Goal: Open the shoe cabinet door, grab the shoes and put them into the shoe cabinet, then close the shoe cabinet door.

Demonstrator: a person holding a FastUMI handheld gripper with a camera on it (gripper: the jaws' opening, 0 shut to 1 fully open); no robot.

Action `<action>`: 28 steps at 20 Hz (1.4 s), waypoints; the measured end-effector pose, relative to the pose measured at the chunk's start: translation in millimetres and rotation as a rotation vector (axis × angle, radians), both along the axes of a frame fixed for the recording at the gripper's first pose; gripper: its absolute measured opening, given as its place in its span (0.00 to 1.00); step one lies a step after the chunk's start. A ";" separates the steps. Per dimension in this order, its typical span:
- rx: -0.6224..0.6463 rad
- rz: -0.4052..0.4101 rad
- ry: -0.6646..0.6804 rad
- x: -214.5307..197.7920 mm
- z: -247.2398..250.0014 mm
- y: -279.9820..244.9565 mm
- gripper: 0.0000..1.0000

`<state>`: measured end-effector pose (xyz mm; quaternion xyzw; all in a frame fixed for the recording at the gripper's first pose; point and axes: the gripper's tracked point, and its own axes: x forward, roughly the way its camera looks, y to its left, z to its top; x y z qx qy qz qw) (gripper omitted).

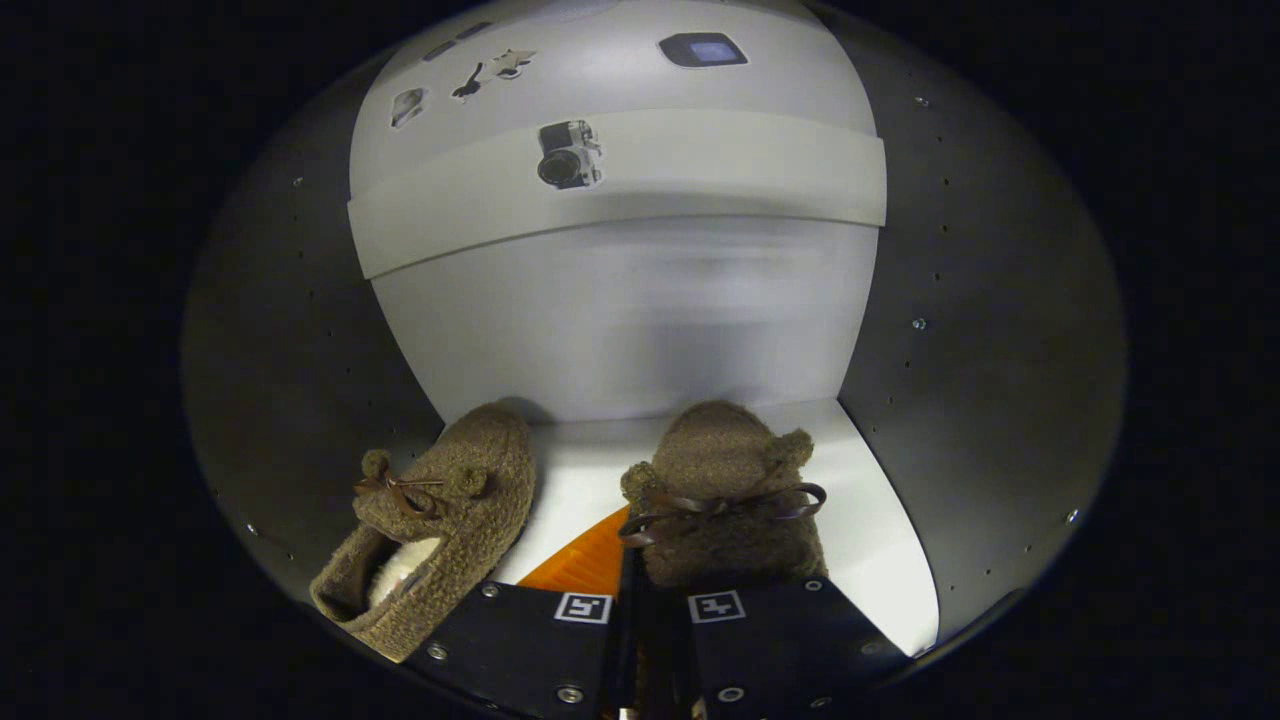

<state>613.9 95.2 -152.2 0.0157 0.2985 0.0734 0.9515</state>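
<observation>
Tool (650,640) nearly closed, pinching right slipper's (728,490) heel edge inside cabinet (640,330). Left slipper (450,520) at 10 o'clock, apart.

Both shoes look like nubbly, fuzzy knitted cloth: the left shoe (440,520) shows a pale fleecy lining, the right shoe (725,500) a glossy satin ribbon bow (720,505). The shoe cabinet (620,320) interior is smooth, matt board, with flat paper-like stickers (568,153).
</observation>
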 end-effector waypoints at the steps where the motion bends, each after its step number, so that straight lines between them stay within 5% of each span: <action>1: -0.001 0.003 0.000 -2.3 0.7 0.8 0.15; 13: -0.042 0.014 -0.099 -70.9 56.5 -5.2 0.25; 28: -0.062 -0.020 -0.275 -281.6 139.3 -26.1 0.25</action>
